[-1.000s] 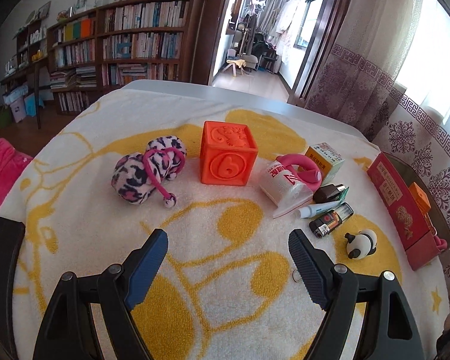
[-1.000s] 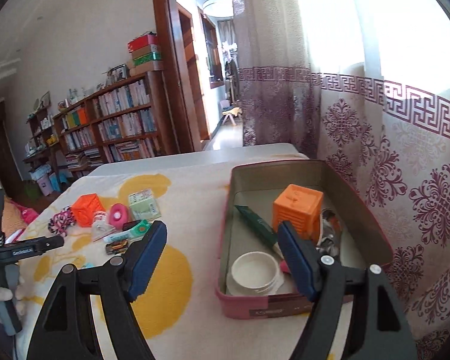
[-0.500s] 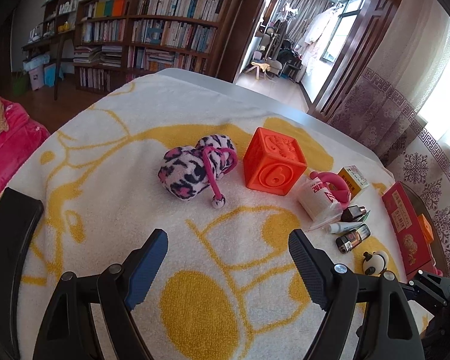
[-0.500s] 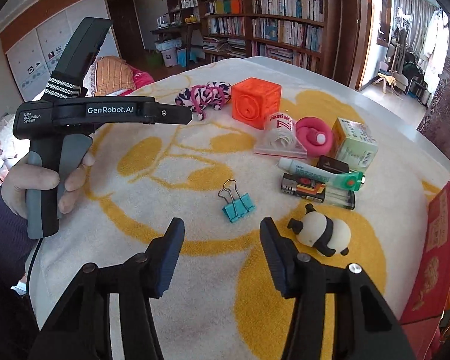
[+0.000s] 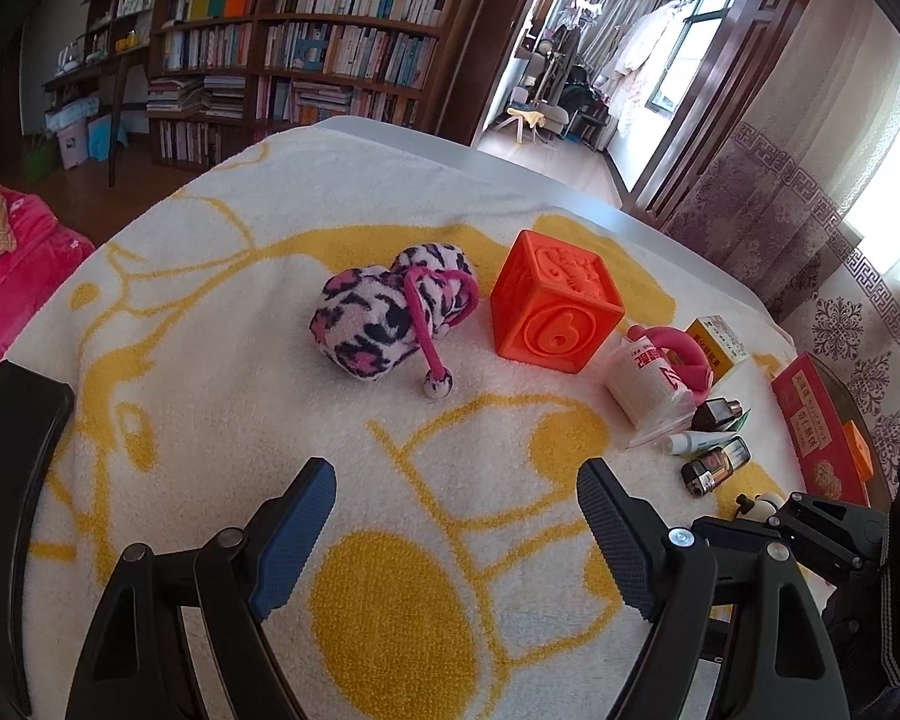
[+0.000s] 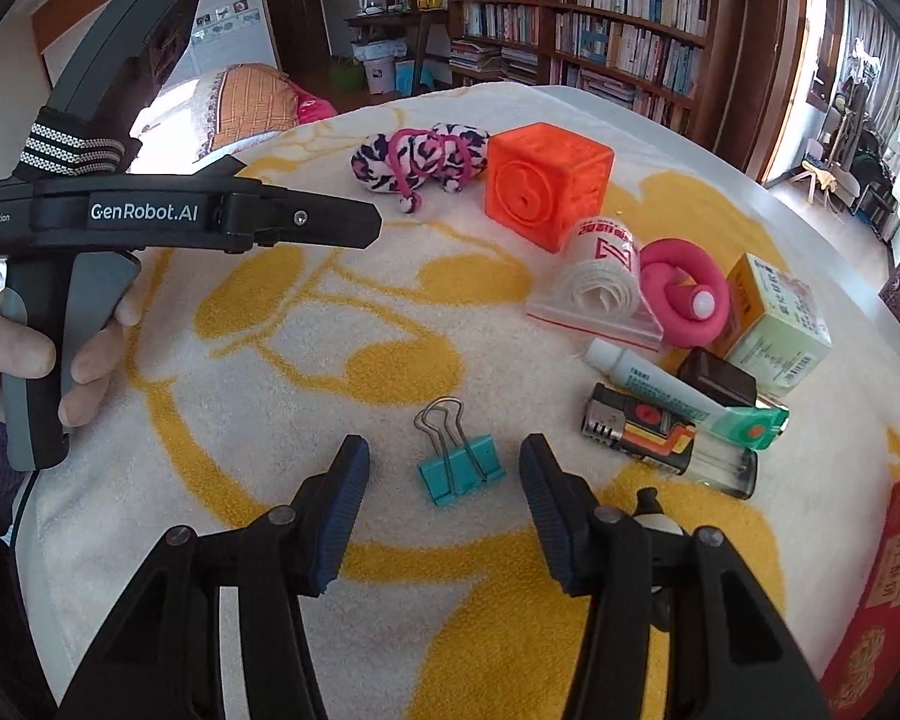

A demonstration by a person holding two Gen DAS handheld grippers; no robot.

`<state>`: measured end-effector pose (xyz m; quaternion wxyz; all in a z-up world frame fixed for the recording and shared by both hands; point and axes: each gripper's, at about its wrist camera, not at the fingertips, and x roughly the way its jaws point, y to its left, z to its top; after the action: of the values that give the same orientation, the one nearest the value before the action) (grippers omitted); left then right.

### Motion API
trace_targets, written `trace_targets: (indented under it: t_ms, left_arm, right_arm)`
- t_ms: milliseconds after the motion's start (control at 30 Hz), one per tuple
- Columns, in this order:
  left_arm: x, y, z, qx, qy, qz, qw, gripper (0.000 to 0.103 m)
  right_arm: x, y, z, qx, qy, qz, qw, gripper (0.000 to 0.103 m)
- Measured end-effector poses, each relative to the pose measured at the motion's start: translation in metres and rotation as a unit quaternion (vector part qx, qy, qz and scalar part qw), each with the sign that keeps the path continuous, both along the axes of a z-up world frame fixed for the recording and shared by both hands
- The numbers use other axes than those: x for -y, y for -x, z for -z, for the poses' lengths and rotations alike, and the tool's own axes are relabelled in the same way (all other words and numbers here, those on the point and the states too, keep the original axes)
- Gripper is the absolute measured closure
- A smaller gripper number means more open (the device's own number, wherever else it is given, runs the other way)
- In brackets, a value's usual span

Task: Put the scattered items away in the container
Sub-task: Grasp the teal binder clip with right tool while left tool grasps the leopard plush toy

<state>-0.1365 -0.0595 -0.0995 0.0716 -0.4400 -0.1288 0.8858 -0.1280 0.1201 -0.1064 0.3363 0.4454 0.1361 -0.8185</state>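
Observation:
My right gripper (image 6: 444, 468) is open, its fingers on either side of a teal binder clip (image 6: 459, 471) lying on the towel. My left gripper (image 5: 456, 510) is open and empty above bare towel, well short of the leopard-print plush (image 5: 390, 312) and the orange number cube (image 5: 555, 315). To the right lie a rolled bandage bag (image 6: 600, 282), a pink coil (image 6: 684, 294), a small carton (image 6: 771, 324), a white tube (image 6: 660, 387), a lighter (image 6: 666, 438) and a panda figure (image 5: 762, 504), partly hidden. The red container (image 5: 819, 426) stands at the far right.
A white and yellow towel (image 5: 210, 396) covers the table. The left gripper's body and the hand holding it (image 6: 90, 222) fill the left of the right wrist view. A bookcase (image 5: 306, 60) and a doorway lie beyond the table.
My right gripper has swung from over the container to the scattered items and come down around the binder clip. My left gripper has drawn back and turned left.

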Motion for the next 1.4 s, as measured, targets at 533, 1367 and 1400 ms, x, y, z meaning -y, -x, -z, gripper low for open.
trace_targets:
  t_ms: [533, 1367, 1400]
  left_arm:
    - [0.008, 0.000, -0.003, -0.016, 0.011, -0.022, 0.9996, 0.019]
    - [0.012, 0.076, 0.008, 0.012, 0.083, -0.018, 0.9963, 0.054]
    - [0.014, 0.071, 0.004, 0.005, 0.076, -0.021, 0.9969, 0.054]
  right_arm:
    - [-0.016, -0.037, -0.026, -0.009, 0.058, 0.116, 0.992, 0.072]
    - [-0.071, -0.034, -0.045, -0.035, 0.131, 0.220, 0.966, 0.072]
    - [-0.074, -0.035, -0.049, -0.041, 0.136, 0.225, 0.964, 0.072]
